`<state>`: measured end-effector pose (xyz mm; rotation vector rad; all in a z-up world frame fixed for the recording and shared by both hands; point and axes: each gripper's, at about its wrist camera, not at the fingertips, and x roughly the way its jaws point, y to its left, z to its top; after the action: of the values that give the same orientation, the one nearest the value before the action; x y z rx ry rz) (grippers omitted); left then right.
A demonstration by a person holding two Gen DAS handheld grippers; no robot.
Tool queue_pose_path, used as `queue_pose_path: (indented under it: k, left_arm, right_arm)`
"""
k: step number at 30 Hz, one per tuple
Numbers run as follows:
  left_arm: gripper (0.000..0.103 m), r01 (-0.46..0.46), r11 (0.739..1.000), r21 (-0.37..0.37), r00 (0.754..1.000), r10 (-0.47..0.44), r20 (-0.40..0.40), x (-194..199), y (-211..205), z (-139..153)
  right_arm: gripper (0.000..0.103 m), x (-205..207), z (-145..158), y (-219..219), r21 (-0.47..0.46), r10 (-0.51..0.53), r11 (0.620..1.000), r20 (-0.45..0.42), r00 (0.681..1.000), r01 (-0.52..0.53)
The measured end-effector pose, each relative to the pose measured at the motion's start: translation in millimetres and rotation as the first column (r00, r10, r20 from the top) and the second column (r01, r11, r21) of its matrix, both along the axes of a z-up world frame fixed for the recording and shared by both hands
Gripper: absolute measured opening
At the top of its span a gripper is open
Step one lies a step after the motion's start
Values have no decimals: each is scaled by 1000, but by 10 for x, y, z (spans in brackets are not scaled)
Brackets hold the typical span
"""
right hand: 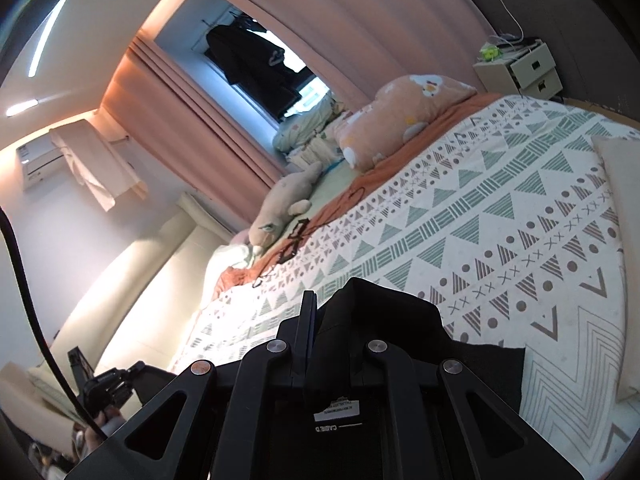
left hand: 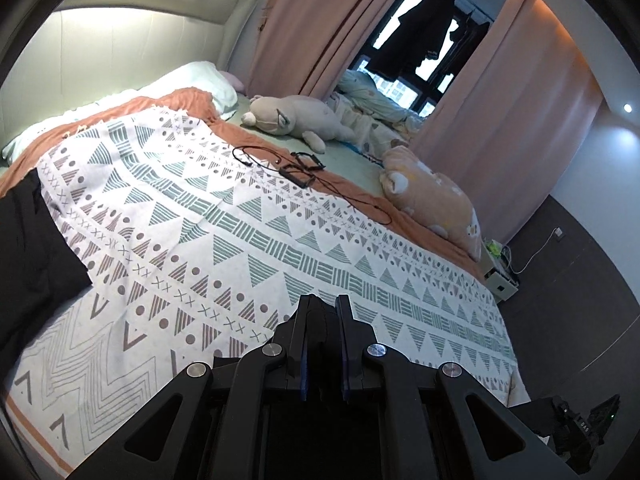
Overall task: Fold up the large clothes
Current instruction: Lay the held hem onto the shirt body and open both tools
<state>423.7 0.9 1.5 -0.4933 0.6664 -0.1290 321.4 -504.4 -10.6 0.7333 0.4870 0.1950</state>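
Observation:
A black garment (left hand: 32, 240) lies on the patterned bedspread (left hand: 240, 240) at the left edge of the left wrist view. My left gripper (left hand: 325, 308) is shut on a fold of the black cloth and held above the bed. In the right wrist view the black garment (right hand: 384, 320) is bunched over my right gripper (right hand: 328, 300), which is shut on it; its neck label (right hand: 336, 412) shows between the fingers. The right finger is hidden under the cloth.
A plush toy (left hand: 296, 120), a peach pillow (left hand: 432, 200) and black cables with glasses (left hand: 296, 168) lie at the bed's far side. A nightstand (right hand: 524, 68) stands by the bed corner. Pink curtains (left hand: 320, 20) frame the window. A cream cushion (right hand: 620, 220) lies at right.

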Motion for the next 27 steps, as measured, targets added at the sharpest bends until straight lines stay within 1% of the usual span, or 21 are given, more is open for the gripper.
queue_pose_path:
  k: [2, 5, 10, 13, 16, 17, 18, 19, 20, 21, 22, 23, 25, 27]
  left_arm:
    - [11, -3, 1000, 7, 999, 3, -33, 172, -14, -166]
    - [11, -3, 1000, 17, 995, 5, -96, 419, -32, -489]
    - [11, -13, 1000, 21, 980, 17, -199, 727, -66, -1052]
    - [11, -14, 1000, 24, 974, 19, -226, 840, -93, -1273]
    - [13, -12, 1000, -10, 974, 9, -224, 927, -98, -1366]
    - [17, -16, 1000, -23, 974, 10, -226, 951, -90, -1375]
    - [26, -17, 999, -42, 973, 7, -233, 975, -75, -1388]
    - [44, -19, 998, -60, 971, 4, -239, 995, -61, -1390]
    - [55, -24, 997, -76, 970, 5, -244, 1003, -43, -1392]
    - [70, -34, 996, -87, 971, 12, -239, 985, -20, -1384]
    - [72, -45, 995, -92, 974, 24, -225, 959, 0, -1363]
    - [72, -53, 995, -89, 976, 32, -216, 927, 18, -1336]
    - [72, -42, 996, -78, 976, 24, -215, 864, 31, -1316]
    - [72, -39, 997, -71, 977, 23, -213, 777, 48, -1317]
  right_arm:
    - [10, 168, -169, -17, 10, -3, 1000, -32, 999, 4]
    - [11, 374, -420, -34, 15, -9, 1000, -81, 997, 10]
    - [11, 622, -905, -41, 10, -18, 1000, -173, 985, 20]
    - [11, 719, -1147, -79, 15, -28, 999, -213, 977, 32]
    - [11, 818, -1278, -113, 14, -35, 999, -239, 970, 40]
    - [16, 849, -1296, -118, 5, -41, 999, -252, 967, 44]
    - [18, 880, -1305, -126, 4, -42, 999, -264, 964, 45]
    - [24, 903, -1319, -134, 7, -41, 999, -275, 961, 44]
    - [37, 927, -1336, -149, 23, -32, 999, -282, 959, 40]
    - [46, 936, -1347, -160, 38, -23, 999, -284, 959, 36]
    - [60, 926, -1347, -170, 46, -23, 998, -284, 959, 38]
    - [64, 899, -1332, -176, 42, -32, 998, -279, 960, 46]
    - [64, 823, -1271, -182, 4, -56, 998, -268, 962, 59]
    - [64, 738, -1224, -204, -8, -62, 998, -269, 961, 62]
